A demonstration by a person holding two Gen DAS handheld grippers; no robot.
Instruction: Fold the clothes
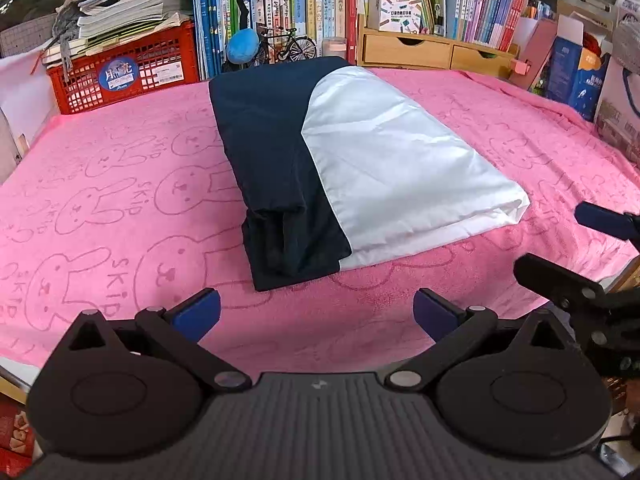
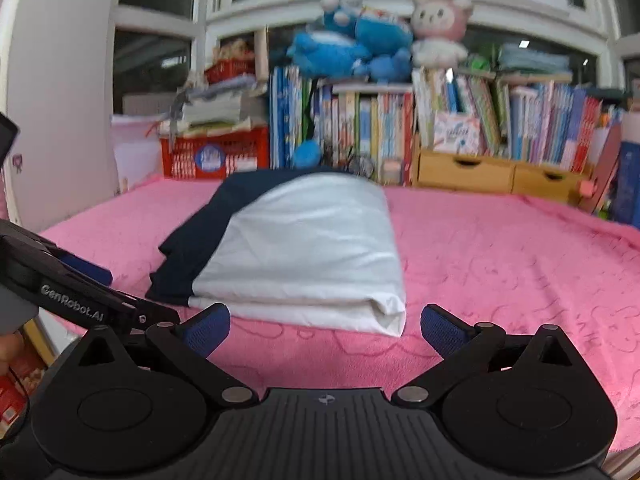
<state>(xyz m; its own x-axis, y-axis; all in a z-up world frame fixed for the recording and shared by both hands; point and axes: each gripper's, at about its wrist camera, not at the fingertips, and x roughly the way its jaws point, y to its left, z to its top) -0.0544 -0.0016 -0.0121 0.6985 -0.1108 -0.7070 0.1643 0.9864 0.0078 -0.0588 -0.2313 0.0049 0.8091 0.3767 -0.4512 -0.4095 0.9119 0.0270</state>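
Both sets of jaws stood spread with nothing between them: the left gripper [image 1: 316, 316] and the right gripper [image 2: 325, 330] hung over bare pink towel [image 1: 120, 200], just short of the garment. The navy-and-white garment [image 1: 360, 160] lay mid-table as a compact, layered rectangle, white panel uppermost, navy layers showing along its left edge. Judged complete or nearly so: the folds appeared in place. Whether a further fold or tidying was intended could not be established. Books [image 1: 312, 4] stood behind.
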